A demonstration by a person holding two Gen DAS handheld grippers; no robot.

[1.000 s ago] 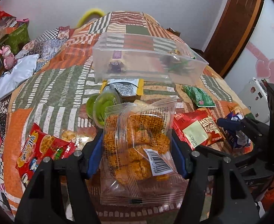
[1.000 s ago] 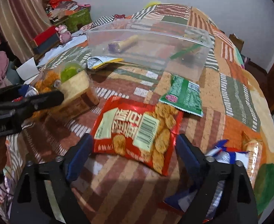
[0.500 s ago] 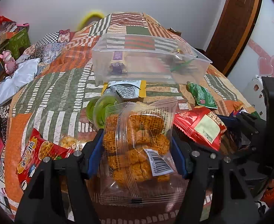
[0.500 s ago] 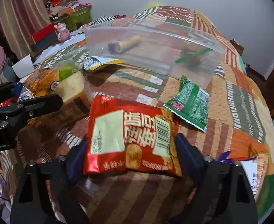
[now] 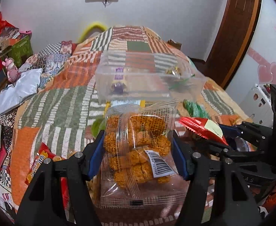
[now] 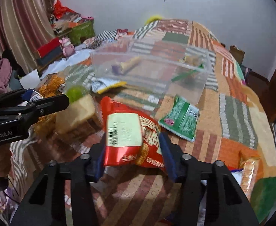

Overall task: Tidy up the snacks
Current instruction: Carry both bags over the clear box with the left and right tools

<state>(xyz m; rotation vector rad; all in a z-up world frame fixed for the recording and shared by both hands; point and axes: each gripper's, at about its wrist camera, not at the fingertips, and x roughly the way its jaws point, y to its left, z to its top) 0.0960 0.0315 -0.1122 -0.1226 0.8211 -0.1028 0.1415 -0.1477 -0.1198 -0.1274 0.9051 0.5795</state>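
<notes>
My left gripper (image 5: 138, 154) is shut on a clear bag of orange crackers (image 5: 138, 146) and holds it up above the bed. My right gripper (image 6: 131, 150) is shut on a red snack packet (image 6: 130, 133), lifted off the quilt; the packet also shows in the left wrist view (image 5: 202, 128). A clear plastic bin (image 5: 147, 81) sits ahead on the bed with a purple-wrapped roll and a small snack inside; it also shows in the right wrist view (image 6: 149, 71).
A green packet (image 6: 181, 116), a yellow-edged packet (image 6: 106, 85), a green-lidded cup (image 6: 75, 94) and a bread slice bag (image 6: 75, 114) lie on the patchwork quilt (image 5: 62, 103). A red packet (image 5: 38, 162) lies lower left. Clutter and boxes stand left of the bed.
Both grippers have risen. The right one closed on the red packet and lifted it off the quilt. The left still holds the cracker bag, now nearer the bin.
</notes>
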